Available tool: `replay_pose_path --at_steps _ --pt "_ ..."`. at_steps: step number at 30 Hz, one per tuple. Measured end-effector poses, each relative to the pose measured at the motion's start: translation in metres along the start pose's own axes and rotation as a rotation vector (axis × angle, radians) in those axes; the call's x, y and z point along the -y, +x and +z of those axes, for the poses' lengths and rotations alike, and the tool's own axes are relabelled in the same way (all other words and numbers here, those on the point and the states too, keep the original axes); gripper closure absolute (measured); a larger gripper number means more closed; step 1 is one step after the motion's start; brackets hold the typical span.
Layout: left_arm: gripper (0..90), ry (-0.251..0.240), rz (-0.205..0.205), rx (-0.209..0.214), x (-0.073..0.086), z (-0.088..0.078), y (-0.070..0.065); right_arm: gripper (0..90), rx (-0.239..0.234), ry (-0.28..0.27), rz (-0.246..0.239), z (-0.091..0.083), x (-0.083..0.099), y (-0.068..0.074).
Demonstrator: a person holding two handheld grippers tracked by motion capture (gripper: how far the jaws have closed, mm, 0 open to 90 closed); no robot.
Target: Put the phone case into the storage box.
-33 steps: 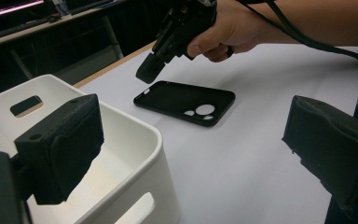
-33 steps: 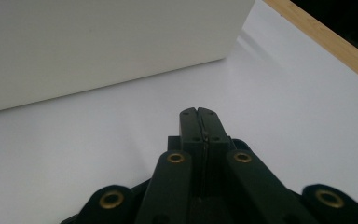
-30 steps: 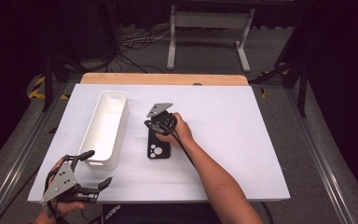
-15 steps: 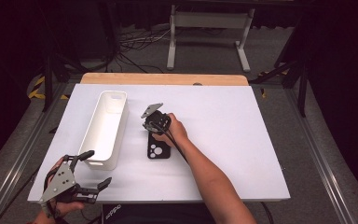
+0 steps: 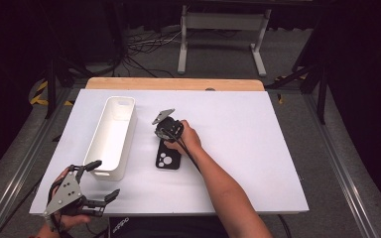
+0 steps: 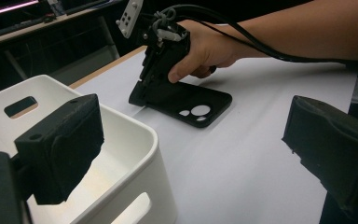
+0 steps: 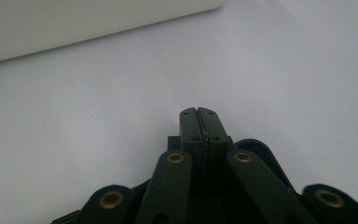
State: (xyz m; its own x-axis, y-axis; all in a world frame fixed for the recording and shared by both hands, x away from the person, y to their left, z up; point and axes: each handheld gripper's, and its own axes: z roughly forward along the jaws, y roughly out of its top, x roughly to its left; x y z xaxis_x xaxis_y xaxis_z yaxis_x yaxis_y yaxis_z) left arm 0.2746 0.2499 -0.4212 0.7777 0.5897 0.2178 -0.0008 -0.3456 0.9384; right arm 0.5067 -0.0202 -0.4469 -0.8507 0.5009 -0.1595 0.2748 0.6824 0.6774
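Note:
A black phone case (image 5: 167,156) (image 6: 191,100) lies flat, camera holes up, in the middle of the white table (image 5: 248,148). My right gripper (image 5: 159,137) (image 6: 138,97) (image 7: 198,112) is shut, its jaws pressed together with nothing between them. Its tips point down at the far end of the case, low over the table. My left gripper (image 5: 105,178) (image 6: 196,144) stands open near the front left corner, beside the near end of the white bin (image 5: 129,130) (image 6: 137,133), with nothing between its fingers.
The long white bin (image 7: 74,23) lies left of the case and looks empty. A wooden strip (image 5: 173,83) borders the table's far edge. Dark floor, cables and a metal stand (image 5: 223,22) lie beyond it.
My right hand has shifted a little to the left and down, toward the far end of the case. The left gripper has stayed in place.

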Motion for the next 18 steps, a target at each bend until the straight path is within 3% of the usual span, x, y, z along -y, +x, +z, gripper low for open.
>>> replay_pose_path --at_steps 6,10,18 --pt "5.5 -0.005 -0.006 -0.004 0.0 -0.001 0.001 90.0 -0.011 -0.033 0.014 -0.02 -0.002 -0.003" --pt "5.5 -0.002 0.002 -0.006 0.0 0.0 -0.001 90.0 -0.028 -0.04 0.01 -0.028 -0.001 0.002" --pt "5.5 0.004 0.008 -0.004 -0.001 0.0 0.0 90.0 -0.133 -0.001 -0.067 -0.029 -0.002 0.04"
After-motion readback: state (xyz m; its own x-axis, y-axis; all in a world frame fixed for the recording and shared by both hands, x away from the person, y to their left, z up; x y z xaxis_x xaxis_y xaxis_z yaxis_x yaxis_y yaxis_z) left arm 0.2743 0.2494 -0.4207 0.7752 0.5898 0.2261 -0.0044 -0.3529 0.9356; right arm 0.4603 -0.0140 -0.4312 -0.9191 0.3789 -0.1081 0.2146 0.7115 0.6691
